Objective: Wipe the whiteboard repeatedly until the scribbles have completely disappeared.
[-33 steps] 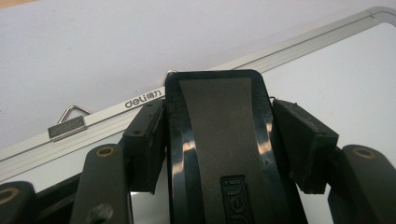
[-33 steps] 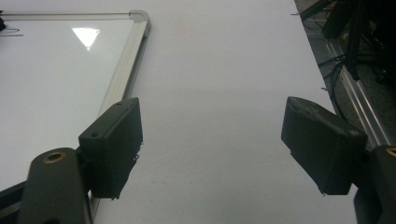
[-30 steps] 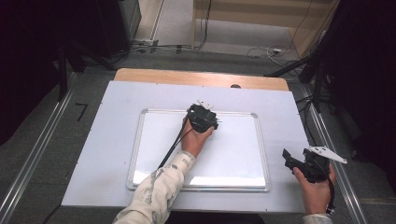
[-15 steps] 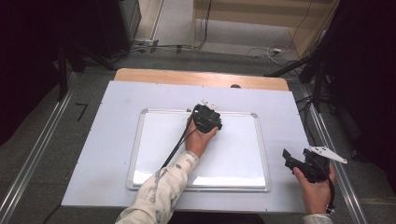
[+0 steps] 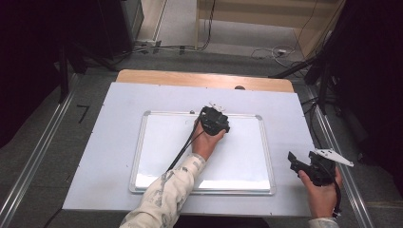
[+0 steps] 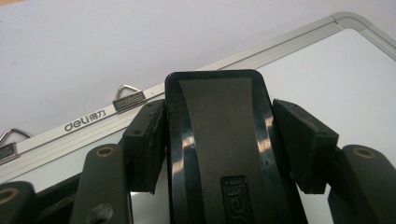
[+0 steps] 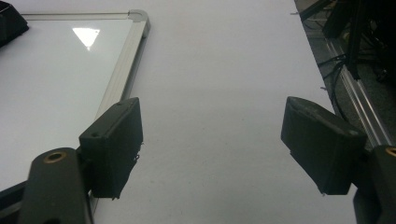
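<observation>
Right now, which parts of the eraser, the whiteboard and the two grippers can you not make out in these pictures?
- Eraser: its underside is hidden in the left gripper view; its near end is cut off by the bottom edge.
- High view: the left gripper covers the eraser.
- Whiteboard: the high view is too small to show faint marks; a sleeve covers part.
- Right gripper: jaws stand wide apart over the table; its body is cut off below.

In the high view, the left gripper (image 5: 215, 120) and the hand hide the eraser (image 6: 219, 140), so it can't be seen there. In the left gripper view, the bottom of the eraser is cut off by the picture's edge, and it hides part of the board (image 6: 327, 60) behind it. Tiny marks near the board's far edge are too small to read from above.
</observation>
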{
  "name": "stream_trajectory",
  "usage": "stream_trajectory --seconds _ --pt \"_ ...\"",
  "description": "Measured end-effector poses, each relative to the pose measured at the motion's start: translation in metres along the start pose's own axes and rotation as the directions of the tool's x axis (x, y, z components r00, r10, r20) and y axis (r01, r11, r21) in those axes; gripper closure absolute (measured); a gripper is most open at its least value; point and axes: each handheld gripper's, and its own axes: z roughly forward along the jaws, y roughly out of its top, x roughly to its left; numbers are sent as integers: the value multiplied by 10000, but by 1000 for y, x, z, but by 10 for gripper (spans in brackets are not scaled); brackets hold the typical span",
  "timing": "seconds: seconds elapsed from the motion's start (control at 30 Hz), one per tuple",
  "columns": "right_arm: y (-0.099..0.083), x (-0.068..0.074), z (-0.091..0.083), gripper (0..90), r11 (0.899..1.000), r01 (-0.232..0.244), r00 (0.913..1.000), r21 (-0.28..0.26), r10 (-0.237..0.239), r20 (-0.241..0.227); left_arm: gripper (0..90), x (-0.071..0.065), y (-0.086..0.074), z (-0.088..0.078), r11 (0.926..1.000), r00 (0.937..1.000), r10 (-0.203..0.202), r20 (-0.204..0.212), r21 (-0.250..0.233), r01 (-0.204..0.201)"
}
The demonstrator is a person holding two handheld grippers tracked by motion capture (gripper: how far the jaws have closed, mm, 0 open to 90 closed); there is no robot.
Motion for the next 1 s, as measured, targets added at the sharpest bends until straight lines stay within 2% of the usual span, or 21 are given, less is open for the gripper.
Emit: stream_trajectory --seconds 0.23,0.57,1.0 --pt "0 0 0 193 10000 6 10000 -1 -6 -8 386 -7 2 3 10000 9999 58 89 18 -58" --pt "-1 -1 0 192 10000 -10 10000 23 10 14 386 -8 2 3 10000 10000 28 12 26 -28" --pt "-1 0 0 192 9999 105 9999 10 -105 56 385 1 -4 -5 9999 9999 -112 -53 36 112"
